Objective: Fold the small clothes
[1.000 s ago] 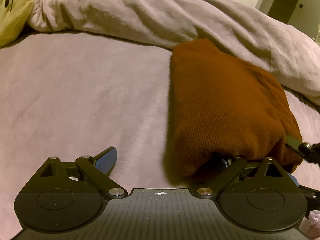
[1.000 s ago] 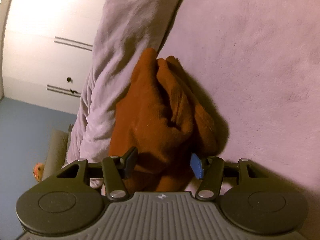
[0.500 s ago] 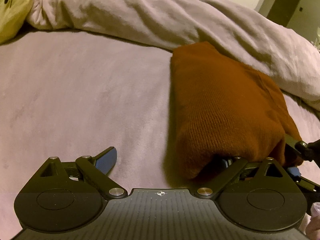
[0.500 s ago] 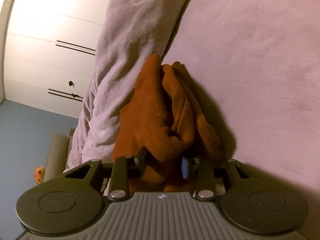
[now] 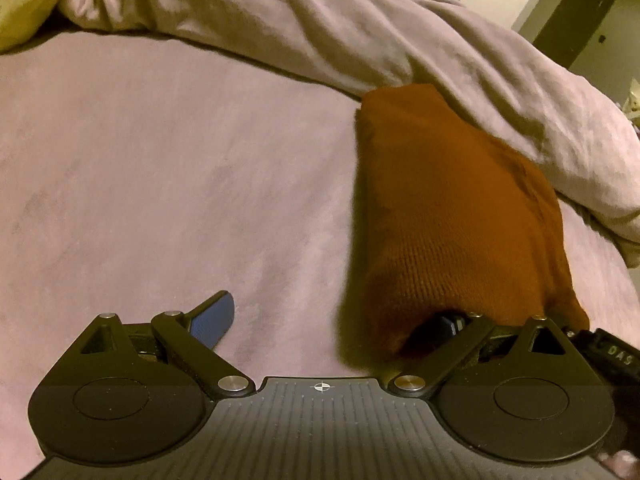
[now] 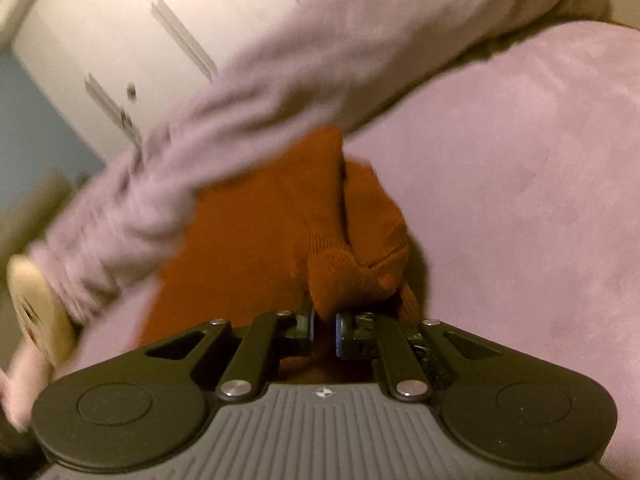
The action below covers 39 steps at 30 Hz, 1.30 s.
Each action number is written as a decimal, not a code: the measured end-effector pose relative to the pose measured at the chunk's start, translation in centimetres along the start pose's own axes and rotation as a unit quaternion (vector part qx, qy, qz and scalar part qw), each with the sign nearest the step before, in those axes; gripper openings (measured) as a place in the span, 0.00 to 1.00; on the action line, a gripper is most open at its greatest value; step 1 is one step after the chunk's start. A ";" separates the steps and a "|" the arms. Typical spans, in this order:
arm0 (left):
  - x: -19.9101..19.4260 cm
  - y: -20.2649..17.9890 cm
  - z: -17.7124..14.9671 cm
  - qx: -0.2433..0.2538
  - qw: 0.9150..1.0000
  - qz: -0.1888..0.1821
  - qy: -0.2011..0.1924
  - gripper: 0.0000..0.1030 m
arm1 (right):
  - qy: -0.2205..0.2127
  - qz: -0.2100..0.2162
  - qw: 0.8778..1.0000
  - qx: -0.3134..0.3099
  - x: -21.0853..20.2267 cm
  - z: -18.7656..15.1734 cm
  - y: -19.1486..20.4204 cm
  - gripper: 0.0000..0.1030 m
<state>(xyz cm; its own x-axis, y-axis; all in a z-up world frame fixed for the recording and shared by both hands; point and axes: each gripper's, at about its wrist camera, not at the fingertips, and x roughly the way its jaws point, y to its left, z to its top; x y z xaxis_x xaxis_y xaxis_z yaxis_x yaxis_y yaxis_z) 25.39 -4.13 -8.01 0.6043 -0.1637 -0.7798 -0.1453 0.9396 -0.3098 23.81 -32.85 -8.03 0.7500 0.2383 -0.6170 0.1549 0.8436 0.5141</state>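
Left wrist view: left gripper (image 5: 332, 322) is sitting with jaws spread wide over the pink bedsheet (image 5: 160, 184). Its left blue pad (image 5: 214, 318) is lying bare on the sheet; the right finger is tucked under the near end of the folded rust-orange knit garment (image 5: 452, 216). No clamp. The garment is lying on the sheet, far end touching the crumpled duvet (image 5: 360, 32).

Right wrist view, blurred: right gripper (image 6: 325, 326) has just been closing and is now pinching a bunched fold of the garment (image 6: 280, 232) between its pads. The duvet (image 6: 240, 128) is running across behind it.
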 end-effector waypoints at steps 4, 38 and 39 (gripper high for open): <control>-2.1 0.7 -0.3 0.032 0.999 0.006 0.005 0.97 | 0.009 0.020 1.000 -0.005 -1.6 0.5 -0.9 0.17; 1.0 -4.8 4.9 0.085 0.991 0.004 -0.107 1.00 | -0.097 -0.022 0.951 -0.293 0.8 2.2 7.6 0.22; 2.2 -5.1 5.3 0.084 0.992 0.009 -0.095 1.00 | -0.097 -0.031 0.949 -0.298 1.4 2.7 8.1 0.22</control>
<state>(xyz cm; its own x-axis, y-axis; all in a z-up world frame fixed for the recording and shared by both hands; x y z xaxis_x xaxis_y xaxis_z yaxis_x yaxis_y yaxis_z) 31.62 -7.70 -5.21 0.7415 -0.1023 -0.6631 -0.0339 0.9813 -0.1893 27.88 -27.00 -3.14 0.8645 0.1360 -0.4839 -0.1466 0.9891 0.0163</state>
